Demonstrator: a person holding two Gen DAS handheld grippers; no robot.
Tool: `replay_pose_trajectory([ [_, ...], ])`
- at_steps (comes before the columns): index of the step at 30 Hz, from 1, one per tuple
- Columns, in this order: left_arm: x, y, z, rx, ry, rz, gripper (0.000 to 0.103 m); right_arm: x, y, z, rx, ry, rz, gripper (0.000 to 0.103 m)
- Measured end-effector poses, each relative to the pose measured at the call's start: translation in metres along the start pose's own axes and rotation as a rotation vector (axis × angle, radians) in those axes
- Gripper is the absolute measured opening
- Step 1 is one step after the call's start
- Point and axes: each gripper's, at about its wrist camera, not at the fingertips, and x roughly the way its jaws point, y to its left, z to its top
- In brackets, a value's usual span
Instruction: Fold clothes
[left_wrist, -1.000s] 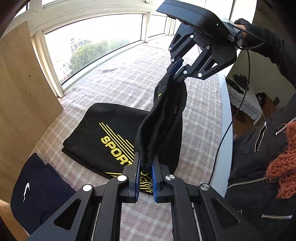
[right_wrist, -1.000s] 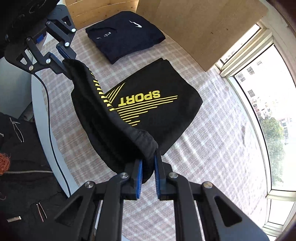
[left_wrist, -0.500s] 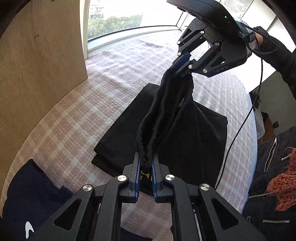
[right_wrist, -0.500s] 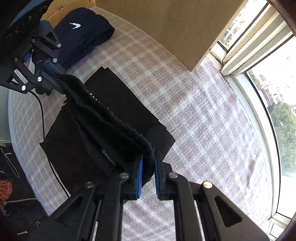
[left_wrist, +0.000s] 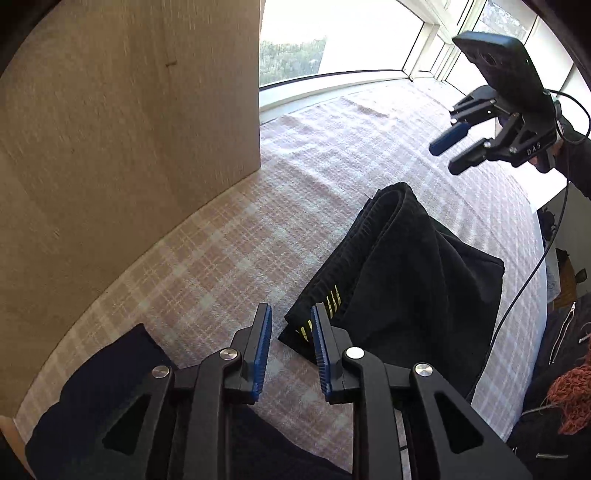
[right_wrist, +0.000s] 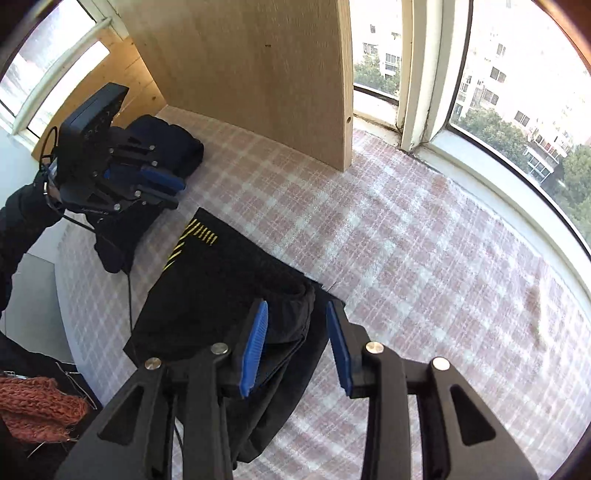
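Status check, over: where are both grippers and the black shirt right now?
Left gripper and right gripper both opening, nothing pinched. Black shirt folded on the checked cloth. Navy garment lies close by, wooden board behind.

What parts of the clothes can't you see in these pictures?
- Black garment: its yellow print is mostly folded under in both wrist views.
- Navy garment: the left gripper hides it in the left wrist view; the frame edge crops it.
- Neither shows its underside.

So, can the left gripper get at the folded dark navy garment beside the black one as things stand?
Probably yes. The folded dark navy garment lies just below the left gripper, whose jaws are opening with nothing between them. The black garment with yellow stripes lies to the side, not in the way.
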Motion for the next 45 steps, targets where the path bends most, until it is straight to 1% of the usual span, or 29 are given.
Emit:
replay_pose_trajectory([
  [1,-0.005,-0.005,0.000,0.013,-0.004,-0.005,0.021,0.003,0.004,-0.014,0.009,0.006,0.030,0.033],
  [2,-0.007,-0.015,-0.003,0.034,-0.003,-0.033,0.021,0.007,0.009,-0.028,0.016,0.015,0.061,0.033],
  [4,0.010,-0.034,-0.006,0.066,0.039,-0.103,0.021,0.024,0.020,-0.049,-0.005,0.053,0.074,0.031],
  [7,0.035,-0.062,-0.012,0.113,0.101,-0.209,0.022,0.049,0.034,-0.076,-0.030,0.101,0.090,0.008],
  [10,0.063,-0.063,-0.007,0.116,0.142,-0.201,0.021,0.065,0.041,-0.089,-0.043,0.121,0.083,0.005],
  [12,0.077,-0.056,-0.003,0.124,0.168,-0.138,0.021,0.072,0.044,-0.094,-0.058,0.130,0.072,0.005],
  [13,0.084,-0.053,-0.001,0.128,0.181,-0.106,0.018,0.075,0.045,-0.094,-0.064,0.137,0.058,0.005],
  [14,0.086,-0.048,0.001,0.135,0.174,-0.096,0.012,0.078,0.044,-0.095,-0.066,0.149,0.040,0.005],
  [15,0.087,-0.044,0.003,0.142,0.173,-0.082,0.002,0.078,0.043,-0.095,-0.060,0.148,0.043,0.004],
  [16,0.087,-0.037,0.005,0.129,0.173,-0.080,0.002,0.078,0.039,-0.095,-0.041,0.146,0.046,0.003],
  [18,0.081,-0.029,0.009,0.096,0.144,-0.062,0.002,0.076,0.032,-0.096,-0.021,0.147,0.031,0.002],
  [20,0.072,-0.027,0.012,0.091,0.108,-0.035,0.002,0.073,0.028,-0.096,-0.003,0.143,0.033,0.002],
  [21,0.067,-0.026,0.013,0.089,0.090,-0.022,0.005,0.070,0.027,-0.094,0.010,0.129,0.047,0.002],
  [22,0.063,-0.026,0.013,0.089,0.073,-0.027,0.011,0.066,0.027,-0.093,0.023,0.113,0.063,0.002],
  [23,0.059,-0.027,0.014,0.090,0.056,-0.032,0.013,0.062,0.028,-0.088,0.015,0.085,0.063,0.002],
  [24,0.058,-0.029,0.015,0.095,0.050,-0.045,0.014,0.057,0.030,-0.083,0.003,0.054,0.061,0.002],
  [26,0.056,-0.033,0.016,0.107,0.039,-0.072,0.014,0.052,0.038,-0.067,-0.054,-0.004,0.017,0.002],
  [27,0.057,-0.036,0.017,0.113,0.033,-0.100,0.015,0.053,0.039,-0.059,-0.064,-0.025,0.014,0.002],
  [28,0.060,-0.040,0.018,0.125,0.035,-0.108,0.018,0.056,0.038,-0.049,-0.064,-0.045,0.021,0.002],
  [29,0.065,-0.042,0.017,0.150,0.048,-0.089,0.018,0.060,0.036,-0.041,-0.064,-0.062,0.019,0.002],
  [30,0.070,-0.038,0.017,0.149,0.050,-0.072,0.018,0.067,0.033,-0.033,-0.067,-0.071,-0.003,0.002],
  [33,0.084,-0.025,0.018,0.144,0.056,-0.023,0.018,0.086,0.011,-0.022,-0.018,-0.062,-0.024,0.001],
  [35,0.079,-0.010,0.021,0.077,0.044,0.028,0.017,0.090,0.003,-0.020,0.004,-0.058,-0.035,0.000],
  [36,0.073,-0.009,0.019,0.074,0.029,0.015,0.015,0.087,0.003,-0.022,0.007,-0.057,-0.039,0.000],
  [38,0.060,-0.009,0.015,0.072,0.001,-0.012,0.015,0.071,0.014,-0.033,-0.022,-0.091,-0.051,0.001],
  [39,0.054,-0.009,0.013,0.070,-0.014,-0.025,0.016,0.063,0.017,-0.037,-0.033,-0.091,-0.033,0.001],
  [42,0.049,-0.027,-0.001,0.107,0.009,-0.118,0.016,0.049,0.030,-0.056,-0.058,-0.075,0.011,0.001],
  [44,0.054,-0.046,-0.011,0.146,0.047,-0.143,0.023,0.051,0.040,-0.072,-0.076,-0.033,0.032,0.001],
  [45,0.063,-0.049,-0.013,0.167,0.077,-0.093,0.024,0.052,0.045,-0.080,-0.085,-0.012,0.043,0.001],
])
